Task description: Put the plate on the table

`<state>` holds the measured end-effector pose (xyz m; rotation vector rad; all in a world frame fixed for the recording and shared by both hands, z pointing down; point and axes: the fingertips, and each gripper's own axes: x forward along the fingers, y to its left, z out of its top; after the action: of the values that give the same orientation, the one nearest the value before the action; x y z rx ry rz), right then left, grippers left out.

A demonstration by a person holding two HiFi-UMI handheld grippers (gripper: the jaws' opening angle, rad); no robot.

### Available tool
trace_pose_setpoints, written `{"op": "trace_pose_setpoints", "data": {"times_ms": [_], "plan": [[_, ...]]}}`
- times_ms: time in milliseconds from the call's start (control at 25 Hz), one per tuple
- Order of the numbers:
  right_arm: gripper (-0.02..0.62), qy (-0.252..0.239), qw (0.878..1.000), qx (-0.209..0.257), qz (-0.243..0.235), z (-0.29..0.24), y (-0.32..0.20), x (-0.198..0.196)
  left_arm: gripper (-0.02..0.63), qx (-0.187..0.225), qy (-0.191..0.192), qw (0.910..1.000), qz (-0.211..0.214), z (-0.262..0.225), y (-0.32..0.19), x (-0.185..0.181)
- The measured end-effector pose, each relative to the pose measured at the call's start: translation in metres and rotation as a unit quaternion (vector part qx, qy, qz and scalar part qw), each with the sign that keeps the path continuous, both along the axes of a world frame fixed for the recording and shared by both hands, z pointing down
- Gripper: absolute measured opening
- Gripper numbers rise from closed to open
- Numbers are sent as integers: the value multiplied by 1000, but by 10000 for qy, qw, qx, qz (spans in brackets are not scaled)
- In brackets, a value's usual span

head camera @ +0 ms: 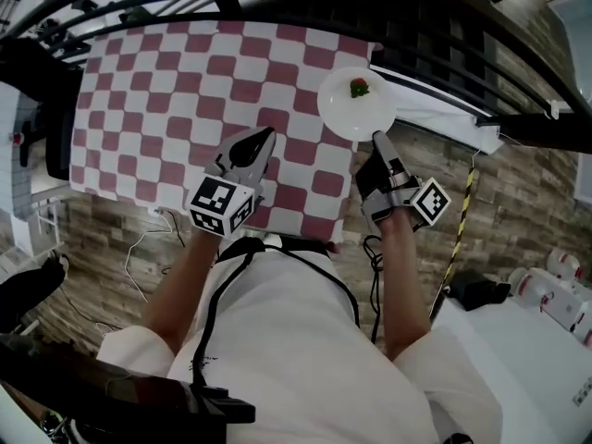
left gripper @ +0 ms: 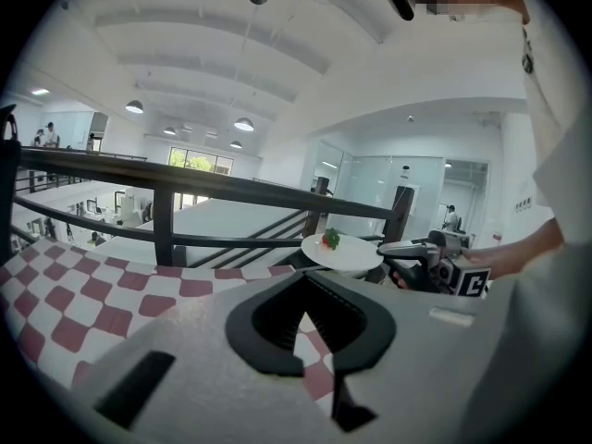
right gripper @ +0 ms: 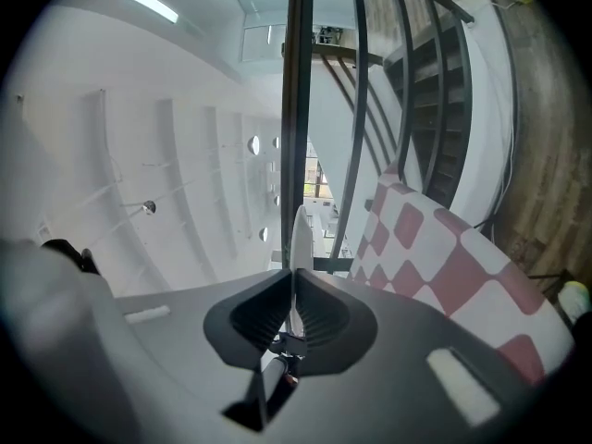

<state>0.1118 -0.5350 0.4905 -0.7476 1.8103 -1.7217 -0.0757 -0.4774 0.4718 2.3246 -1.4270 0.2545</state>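
Note:
A white plate carries a small red and green garnish. My right gripper is shut on its near rim and holds it about level over the far right corner of the checkered table. Part of the plate hangs past the table's right edge. In the right gripper view the plate shows edge-on, pinched between the black pads. The left gripper view shows the plate raised beside the railing. My left gripper hovers over the cloth to the plate's left, open, with only cloth showing between its pads.
A black railing curves along the table's far and right sides, with stairs beyond it. A white cable lies on the wood floor by the near left corner. A yellow-black striped strip and white equipment are at the right.

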Motion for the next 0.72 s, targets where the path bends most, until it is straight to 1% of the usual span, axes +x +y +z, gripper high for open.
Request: {"op": "trace_pose_setpoints", "data": {"times_ms": [200,440,600,720], "plan": [[23,13,9999,-37,-94,20,-29,0,8,-50,-6,10000,-29,11,-27,8],[23,26,9997,-93,-213,45,-60,-2,8,-183,85,9996,-187,28,-54,17],[23,-7,9995,-143,-266,57,-71,-6,8,-261,117,9993,-224,39,-64,22],[23,-23,9995,-194,-244,67,-79,-5,8,-288,137,9989,-334,45,-73,23]]}}
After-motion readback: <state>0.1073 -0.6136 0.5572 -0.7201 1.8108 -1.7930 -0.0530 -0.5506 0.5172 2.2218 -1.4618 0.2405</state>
